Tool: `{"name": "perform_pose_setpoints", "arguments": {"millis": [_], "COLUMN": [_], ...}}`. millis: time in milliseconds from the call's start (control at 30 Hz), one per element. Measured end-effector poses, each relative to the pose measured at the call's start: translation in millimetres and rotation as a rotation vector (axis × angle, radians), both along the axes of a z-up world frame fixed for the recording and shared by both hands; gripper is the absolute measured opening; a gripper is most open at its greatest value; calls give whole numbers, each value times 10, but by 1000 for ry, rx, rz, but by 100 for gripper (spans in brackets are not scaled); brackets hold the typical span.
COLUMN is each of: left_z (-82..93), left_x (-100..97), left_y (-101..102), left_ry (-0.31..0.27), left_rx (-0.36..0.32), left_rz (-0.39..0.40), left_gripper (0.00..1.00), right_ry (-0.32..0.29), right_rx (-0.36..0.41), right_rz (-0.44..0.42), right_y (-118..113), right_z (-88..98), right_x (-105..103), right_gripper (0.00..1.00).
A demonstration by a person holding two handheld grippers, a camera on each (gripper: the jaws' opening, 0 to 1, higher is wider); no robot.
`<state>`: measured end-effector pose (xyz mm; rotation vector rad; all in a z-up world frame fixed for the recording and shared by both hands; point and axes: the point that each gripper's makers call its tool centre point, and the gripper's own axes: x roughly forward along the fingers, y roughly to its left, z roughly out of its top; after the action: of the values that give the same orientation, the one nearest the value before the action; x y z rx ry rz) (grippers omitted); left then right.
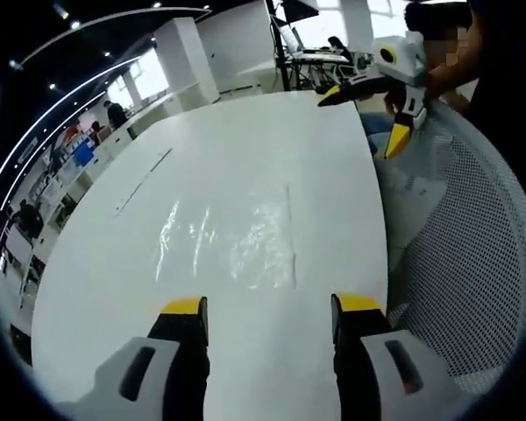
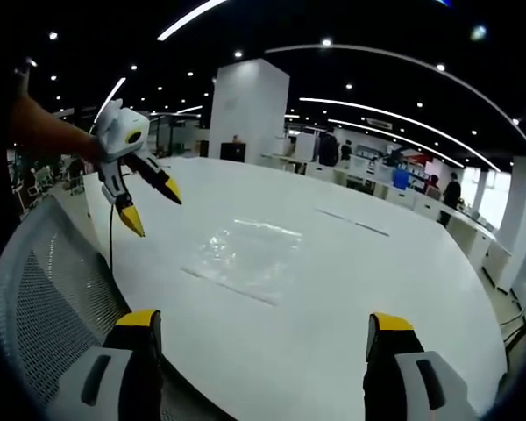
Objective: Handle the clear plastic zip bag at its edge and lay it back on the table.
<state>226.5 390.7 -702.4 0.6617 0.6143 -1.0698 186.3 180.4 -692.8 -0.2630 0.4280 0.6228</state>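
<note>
Zip bag (image 1: 232, 246) lies flat on the white bench (image 1: 245, 149), both tongs spread and holding nothing.

The left gripper view looks down along the left tongs (image 1: 270, 307), whose yellow-tipped jaws stand wide apart just short of the bag's near edge without touching it; the right tongs (image 1: 368, 118) hang in the air at the far right corner of the bench, jaws parted, beside a white mesh chair (image 1: 456, 263). The right gripper view shows the bag (image 2: 245, 254) further off, mid-bench, with the right tongs (image 2: 263, 324) wide open near the bench edge (well apart from the bag) and the left tongs (image 2: 149, 206) held above the bench, open and empty.
</note>
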Motion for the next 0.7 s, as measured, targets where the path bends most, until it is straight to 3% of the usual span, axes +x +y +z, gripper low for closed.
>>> {"name": "perform_pose_setpoints", "arguments": {"millis": [700], "left_z": [-108], "left_x": [31], "left_y": [-101], "left_ry": [28], "left_rx": [37], "left_rz": [-40], "left_gripper": [42], "right_ry": [-4], "right_rx": [-3], "right_rz": [-3], "right_y": [-10], "right_z": [4], "right_x": [3], "right_gripper": [97]}}
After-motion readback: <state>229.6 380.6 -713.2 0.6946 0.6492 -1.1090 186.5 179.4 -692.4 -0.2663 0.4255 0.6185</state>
